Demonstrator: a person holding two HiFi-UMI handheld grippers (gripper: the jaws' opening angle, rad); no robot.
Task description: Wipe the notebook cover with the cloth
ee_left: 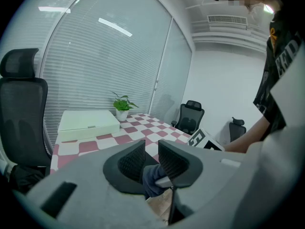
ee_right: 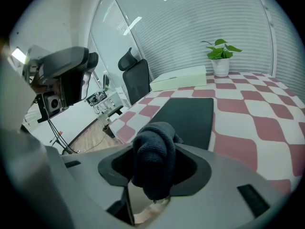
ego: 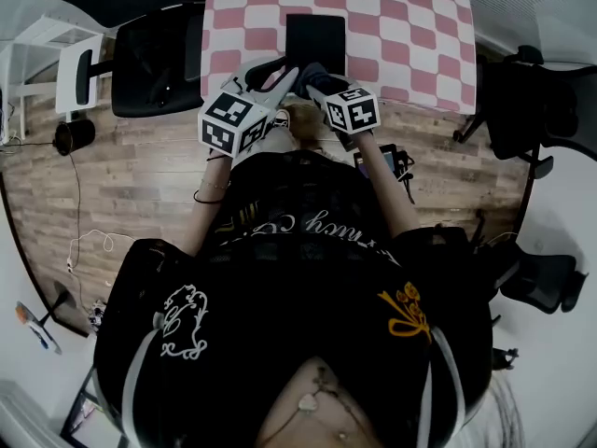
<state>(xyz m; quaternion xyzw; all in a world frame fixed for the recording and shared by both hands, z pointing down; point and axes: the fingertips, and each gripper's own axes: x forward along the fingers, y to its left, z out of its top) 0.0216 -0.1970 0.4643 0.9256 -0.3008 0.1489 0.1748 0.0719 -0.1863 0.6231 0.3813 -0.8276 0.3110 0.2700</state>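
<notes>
Fingers [ee_right: 189, 168] of your right gripper [ego: 313, 76] clenched on bunched cloth [ee_right: 153, 161], wad ready for wiping; left gripper [ego: 286, 76] slightly parted, empty, alongside; notebook [ego: 315, 40] flat at counter [ego: 420, 45] near edge, just ahead

Black embroidered shirt [ego: 298, 297], grey tongs [ego: 284, 75] [ego: 312, 75]

head cam down; all 3 share table [ego: 420, 26]

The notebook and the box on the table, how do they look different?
The notebook is black; the box is pale cream. The notebook is thin and flat; the box is thicker. The notebook lies near the front edge; the box sits at the far end by the potted plant. Both rest flat on the checked tablecloth.
</notes>
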